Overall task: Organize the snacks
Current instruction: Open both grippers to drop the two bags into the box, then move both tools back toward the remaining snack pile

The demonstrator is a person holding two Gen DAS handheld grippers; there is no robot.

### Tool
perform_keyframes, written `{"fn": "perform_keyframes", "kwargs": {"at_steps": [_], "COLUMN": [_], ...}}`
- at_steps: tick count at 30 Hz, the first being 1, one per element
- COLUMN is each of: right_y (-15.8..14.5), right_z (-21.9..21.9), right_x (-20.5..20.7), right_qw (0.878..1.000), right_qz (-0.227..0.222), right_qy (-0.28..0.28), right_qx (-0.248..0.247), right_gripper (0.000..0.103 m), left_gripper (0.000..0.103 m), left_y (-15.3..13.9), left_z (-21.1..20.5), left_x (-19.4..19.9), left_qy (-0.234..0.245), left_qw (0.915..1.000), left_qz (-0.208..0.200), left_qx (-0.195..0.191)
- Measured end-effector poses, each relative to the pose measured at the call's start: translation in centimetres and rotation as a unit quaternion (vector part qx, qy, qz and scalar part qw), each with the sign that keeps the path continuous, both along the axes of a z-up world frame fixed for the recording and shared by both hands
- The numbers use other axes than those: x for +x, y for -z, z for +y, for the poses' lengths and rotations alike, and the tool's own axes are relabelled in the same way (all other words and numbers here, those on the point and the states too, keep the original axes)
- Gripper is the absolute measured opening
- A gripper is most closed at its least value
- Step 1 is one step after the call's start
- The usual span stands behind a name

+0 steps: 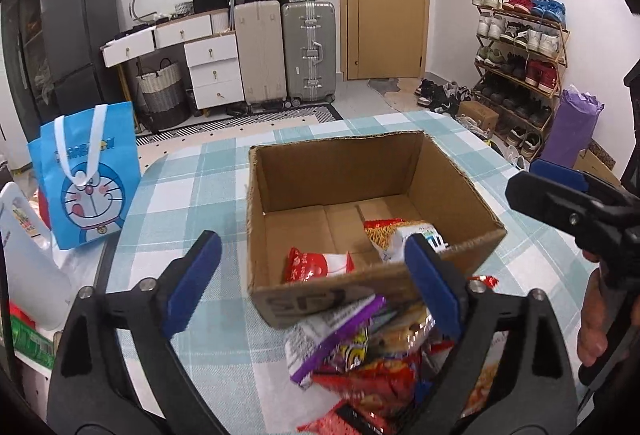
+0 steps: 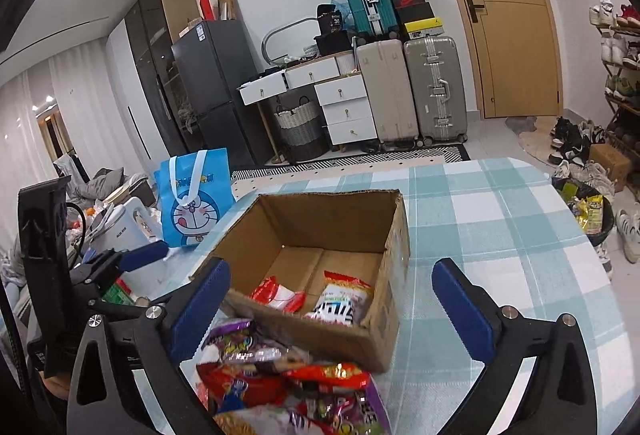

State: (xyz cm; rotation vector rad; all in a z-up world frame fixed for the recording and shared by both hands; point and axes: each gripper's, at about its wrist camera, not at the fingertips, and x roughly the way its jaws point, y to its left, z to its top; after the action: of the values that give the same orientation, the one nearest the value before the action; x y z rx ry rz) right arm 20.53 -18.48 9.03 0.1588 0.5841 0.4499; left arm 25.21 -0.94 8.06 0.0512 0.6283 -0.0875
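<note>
Left wrist view first: my left tongs (image 1: 312, 281) hang released and empty just above the heap of snack packets (image 1: 360, 355) on the checked desk (image 1: 192, 195), one pad overlapping the near rim of the cardboard box (image 1: 360, 179). From the right wrist view my right tongs (image 2: 330, 301) are spread wide too, holding nothing, with the same heap (image 2: 288, 379) nearest the lens and touching the box's (image 2: 320, 227) near wall.

These packets look light, soft and crinkly — slick film that I judge will slide unless I pinch a sealed end or a flat seam, not the puffed middle, which could crush what is inside. The purple packet (image 1: 336, 331) on top sticks out and seems the easiest to take.

Inside the box lie a red packet (image 1: 316, 265) and a white-and-orange one (image 1: 404, 235), with bare floor behind them. Its raw, ragged rim could catch a pad on the way in. Open desk lies right of the box; the blue cartoon bag (image 1: 90, 179) stands well apart at the left edge.
</note>
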Motion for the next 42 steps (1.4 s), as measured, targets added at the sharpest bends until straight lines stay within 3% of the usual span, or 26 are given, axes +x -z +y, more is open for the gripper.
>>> {"fn": "perform_keyframes", "kwargs": {"at_steps": [1, 11, 19, 42], "right_y": [0.0, 0.5, 2.1, 5.1], "right_z": [-0.1, -1.3, -0.8, 0.6], "right_x": [-0.5, -5.3, -7.9, -9.5], "right_qw": [1.0, 1.0, 0.999, 0.997], "right_qz": [-0.001, 0.007, 0.023, 0.055], "right_qy": [-0.001, -0.013, -0.024, -0.06], "right_qx": [-0.002, 0.006, -0.007, -0.012], "right_gripper": [0.102, 0.102, 0.102, 0.102], "left_gripper": [0.102, 0.102, 0.102, 0.102], "left_y": [-0.1, 0.4, 1.9, 6.2], "left_z": [0.2, 1.5, 2.2, 3.0], "left_x": [-1.1, -8.5, -12.1, -14.0], "left_qy": [-0.002, -0.016, -0.033, -0.027], "left_qw": [1.0, 0.9997, 0.9994, 0.9994], "left_qz": [-0.008, -0.017, -0.012, 0.019], "left_qx": [0.0, 0.006, 0.009, -0.014]}}
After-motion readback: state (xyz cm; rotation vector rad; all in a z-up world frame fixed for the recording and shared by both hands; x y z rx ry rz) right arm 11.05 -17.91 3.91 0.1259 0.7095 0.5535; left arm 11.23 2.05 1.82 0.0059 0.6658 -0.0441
